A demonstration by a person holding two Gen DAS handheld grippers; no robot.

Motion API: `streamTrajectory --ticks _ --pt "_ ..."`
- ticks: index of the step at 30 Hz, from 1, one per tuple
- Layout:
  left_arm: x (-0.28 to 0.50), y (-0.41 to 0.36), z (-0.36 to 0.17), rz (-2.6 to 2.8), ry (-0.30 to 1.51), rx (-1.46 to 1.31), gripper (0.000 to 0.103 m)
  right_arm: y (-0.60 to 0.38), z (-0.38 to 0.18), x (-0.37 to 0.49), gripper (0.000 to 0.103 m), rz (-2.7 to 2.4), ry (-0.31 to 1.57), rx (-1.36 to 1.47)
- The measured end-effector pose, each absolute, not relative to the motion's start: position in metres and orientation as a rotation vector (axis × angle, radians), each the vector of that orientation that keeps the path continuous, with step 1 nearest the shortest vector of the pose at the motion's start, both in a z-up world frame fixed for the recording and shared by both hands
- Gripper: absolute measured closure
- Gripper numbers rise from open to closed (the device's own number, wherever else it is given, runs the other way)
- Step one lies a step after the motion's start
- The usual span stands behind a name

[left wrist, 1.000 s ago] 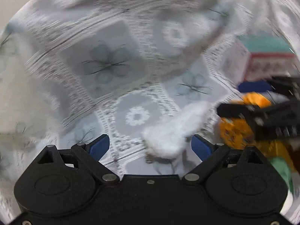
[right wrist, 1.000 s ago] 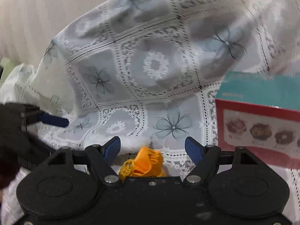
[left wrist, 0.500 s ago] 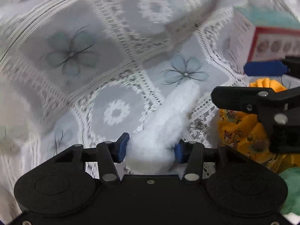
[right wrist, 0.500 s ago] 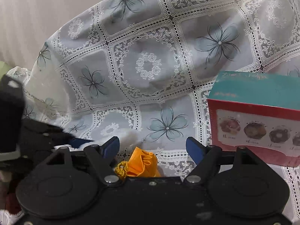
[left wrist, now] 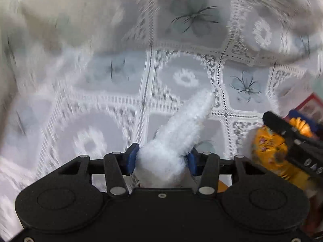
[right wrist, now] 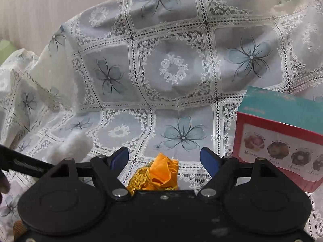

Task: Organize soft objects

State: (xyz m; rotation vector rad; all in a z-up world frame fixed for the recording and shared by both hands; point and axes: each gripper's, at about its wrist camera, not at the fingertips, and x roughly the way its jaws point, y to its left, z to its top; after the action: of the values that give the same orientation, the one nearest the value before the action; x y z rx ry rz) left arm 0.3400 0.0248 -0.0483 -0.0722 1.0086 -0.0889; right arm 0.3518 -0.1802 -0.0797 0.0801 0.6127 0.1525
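On my left wrist view, the left gripper (left wrist: pixel 161 160) is clamped on a white fluffy piece (left wrist: pixel 177 133): both blue pads (left wrist: pixel 131 160) press into its thick end at the bottom centre of the frame, and its tapered tip reaches up and to the right over the lace tablecloth (left wrist: pixel 191 20). Most of the cloth here is smeared with motion blur, so I can read little detail in it.

At the right edge of that view I see the right gripper (left wrist: pixel 298 129) over an orange patterned fabric bundle (left wrist: pixel 270 151), with a sliver of a red box (left wrist: pixel 310 104) behind it.

On my right wrist view, the right gripper (right wrist: pixel 164 159) stands partly open, its blue fingers apart. The orange bundle (right wrist: pixel 159 174) sits low between them, at the bottom centre, against the gripper body; I see no pad touching it. The white fluffy piece (right wrist: pixel 74 145) shows at lower left, beside a black arm of the left gripper. The box (right wrist: pixel 282 137), teal on top and red in front with pictures of doughnuts, rests on the tablecloth (right wrist: pixel 171 70) at the right.
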Motion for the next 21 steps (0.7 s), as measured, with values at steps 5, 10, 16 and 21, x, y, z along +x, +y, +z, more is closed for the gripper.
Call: streamTrajectory --ticks 5,10,16,21 --pt "0.342 0.066 -0.054 -0.069 1.028 -0.266 0.052 -0.182 -0.081 0.355 0.025 0.136 0.638 0.091" --pt "0.339 0.092 -0.049 0.039 0.988 -0.264 0.035 -0.178 -0.083 0.36 0.025 0.142 0.67 0.071" --pt "0.331 0.1 -0.039 0.054 0.925 -0.207 0.024 -0.174 -0.083 0.363 0.025 0.13 0.687 0.05" --pt "0.331 0.109 -0.031 0.093 0.895 -0.207 0.024 -0.174 -0.083 0.364 0.023 0.12 0.698 0.047"
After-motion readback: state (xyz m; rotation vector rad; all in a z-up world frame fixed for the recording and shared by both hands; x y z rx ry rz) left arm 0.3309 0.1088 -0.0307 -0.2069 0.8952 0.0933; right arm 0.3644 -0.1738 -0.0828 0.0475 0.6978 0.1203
